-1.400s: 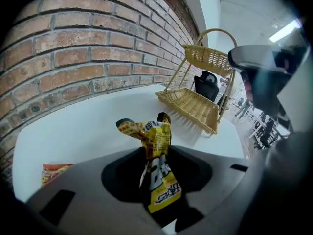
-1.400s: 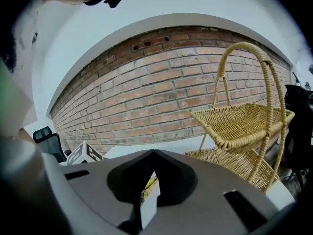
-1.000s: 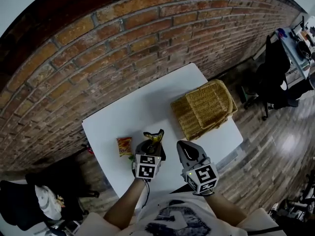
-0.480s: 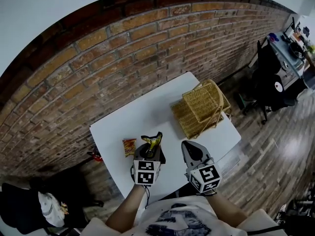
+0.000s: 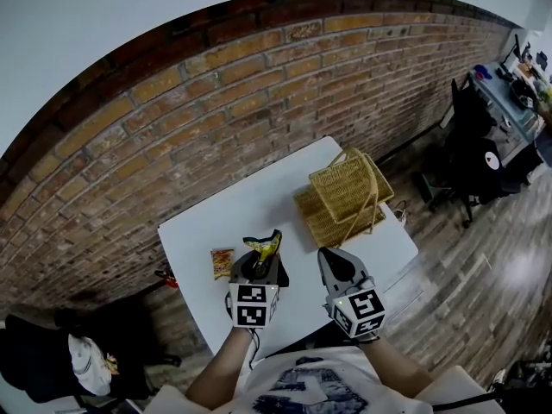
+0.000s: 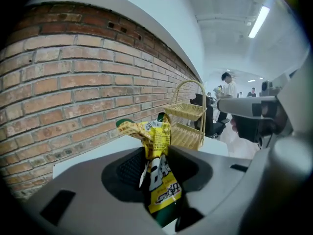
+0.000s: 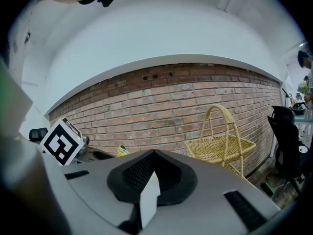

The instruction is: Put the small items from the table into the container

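My left gripper [image 5: 259, 267] is clamped on a yellow snack packet [image 6: 159, 173], held up over the white table [image 5: 250, 205]. My right gripper [image 5: 330, 260], just beside it, has its jaws together and empty. A red packet [image 5: 222, 262] lies on the table left of my left gripper; the wicker basket [image 5: 343, 188] stands at the table's far right

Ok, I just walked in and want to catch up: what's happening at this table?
A person is working with a pair of hand-held tongs in each hand. The left tongs are clamped on a yellow snack packet, held up off the white table. The right tongs are closed and seem to carry nothing. A small red packet lies on the table, and the wicker basket stands at its far end.
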A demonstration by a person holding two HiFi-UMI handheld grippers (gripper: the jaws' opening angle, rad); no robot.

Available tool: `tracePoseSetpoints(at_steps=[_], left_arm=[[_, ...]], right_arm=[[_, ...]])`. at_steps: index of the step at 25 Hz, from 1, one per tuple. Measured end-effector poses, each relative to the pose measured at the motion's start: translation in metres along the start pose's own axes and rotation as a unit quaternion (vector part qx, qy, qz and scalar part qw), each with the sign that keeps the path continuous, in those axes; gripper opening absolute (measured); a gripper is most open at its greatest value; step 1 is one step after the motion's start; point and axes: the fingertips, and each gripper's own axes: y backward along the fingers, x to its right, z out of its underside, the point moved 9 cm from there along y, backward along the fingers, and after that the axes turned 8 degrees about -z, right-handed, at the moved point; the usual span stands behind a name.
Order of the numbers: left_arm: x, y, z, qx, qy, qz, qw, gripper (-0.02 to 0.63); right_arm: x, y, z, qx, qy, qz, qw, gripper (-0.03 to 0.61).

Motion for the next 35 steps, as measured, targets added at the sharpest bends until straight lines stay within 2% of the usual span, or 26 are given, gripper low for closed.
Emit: tracePoseSetpoints(at_steps=[20,35], left_arm=[[0.094,-0.061,-0.098,0.043,-0.011,-0.019,0.9988,0.195],[0.134,-0.112,-0.138,0.048,-0.005,-0.032,0.9983,0.195]], right_arm=[[0.135,0.031,-0.03,0.026,0.0,-0.017,1.0,0.02],[0.218,0.035,-0.044,0.038,0.007,-0.029,0.999,0.02]])
